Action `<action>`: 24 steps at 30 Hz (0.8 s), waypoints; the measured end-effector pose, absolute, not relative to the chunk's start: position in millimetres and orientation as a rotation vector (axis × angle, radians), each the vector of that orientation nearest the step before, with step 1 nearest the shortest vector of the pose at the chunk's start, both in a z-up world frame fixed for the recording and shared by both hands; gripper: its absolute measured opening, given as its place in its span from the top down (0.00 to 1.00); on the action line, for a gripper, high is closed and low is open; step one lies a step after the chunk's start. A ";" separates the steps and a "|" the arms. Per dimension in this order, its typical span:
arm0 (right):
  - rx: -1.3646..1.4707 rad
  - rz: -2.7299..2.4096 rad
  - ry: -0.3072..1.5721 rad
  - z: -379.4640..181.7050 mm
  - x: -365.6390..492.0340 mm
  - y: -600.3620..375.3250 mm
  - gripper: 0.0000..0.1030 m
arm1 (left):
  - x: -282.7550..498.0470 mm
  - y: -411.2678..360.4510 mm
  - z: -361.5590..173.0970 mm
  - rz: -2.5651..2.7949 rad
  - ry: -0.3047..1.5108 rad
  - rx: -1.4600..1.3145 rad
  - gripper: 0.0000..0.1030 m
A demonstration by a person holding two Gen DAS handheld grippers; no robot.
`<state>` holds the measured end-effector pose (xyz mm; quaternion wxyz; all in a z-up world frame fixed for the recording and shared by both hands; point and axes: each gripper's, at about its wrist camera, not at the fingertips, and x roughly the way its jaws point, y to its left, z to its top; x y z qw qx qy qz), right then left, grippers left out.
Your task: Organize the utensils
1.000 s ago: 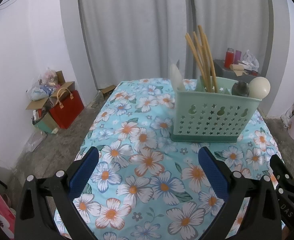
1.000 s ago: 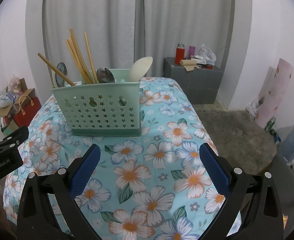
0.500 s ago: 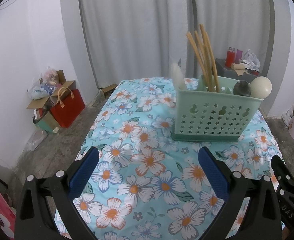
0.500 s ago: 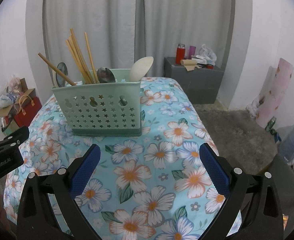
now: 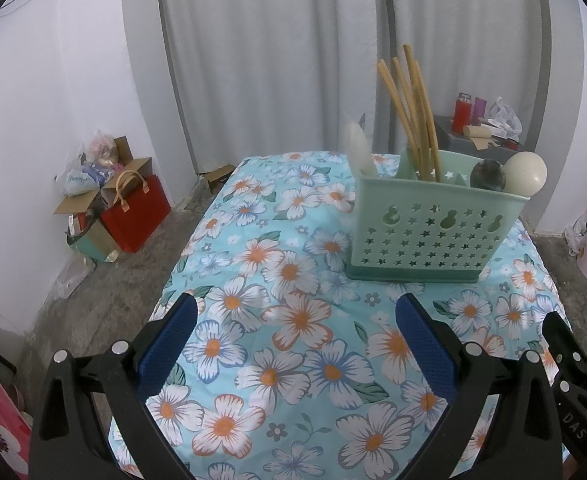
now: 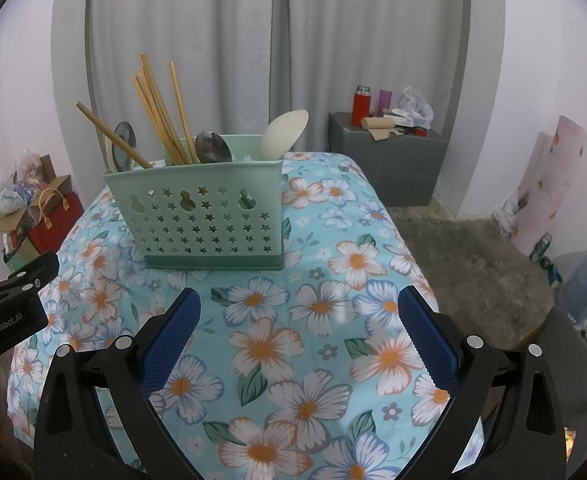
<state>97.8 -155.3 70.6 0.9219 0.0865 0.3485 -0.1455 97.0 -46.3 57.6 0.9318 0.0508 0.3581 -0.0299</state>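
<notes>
Caddy (image 6: 209,216) contents: utensil lower ends hidden behind its wall.
White spoon (image 5: 356,148): blurred in left view.
Left gripper (image 6: 9,300): cut off at right view's left edge.
Far grey cabinet (image 6: 389,160): items too small to identify.

Pale grey pleated curtains (image 6: 221,52) hang floor to ceiling across the back, flanked by plain white walls (image 5: 65,92). The floor is rough grey concrete (image 6: 465,256). A surface covered in a turquoise cloth printed with white and orange flowers (image 6: 333,280) fills the middle. By the left wall sit a red paper carrier bag (image 5: 137,216) and an open cardboard box (image 5: 77,202). A dark grey cabinet (image 6: 389,164) in the right corner carries a red flask (image 6: 360,104) and a white plastic bag (image 6: 413,108).
</notes>
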 end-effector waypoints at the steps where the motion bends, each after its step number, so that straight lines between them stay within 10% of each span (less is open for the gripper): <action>1: 0.178 -0.298 0.716 70.6 97.9 -155.6 0.08 | 98.4 -47.4 57.8 -0.062 0.733 0.105 0.05; 24: 0.175 -0.278 0.714 69.9 99.4 -155.9 0.08 | 99.2 -46.0 58.2 -0.066 0.737 0.106 0.05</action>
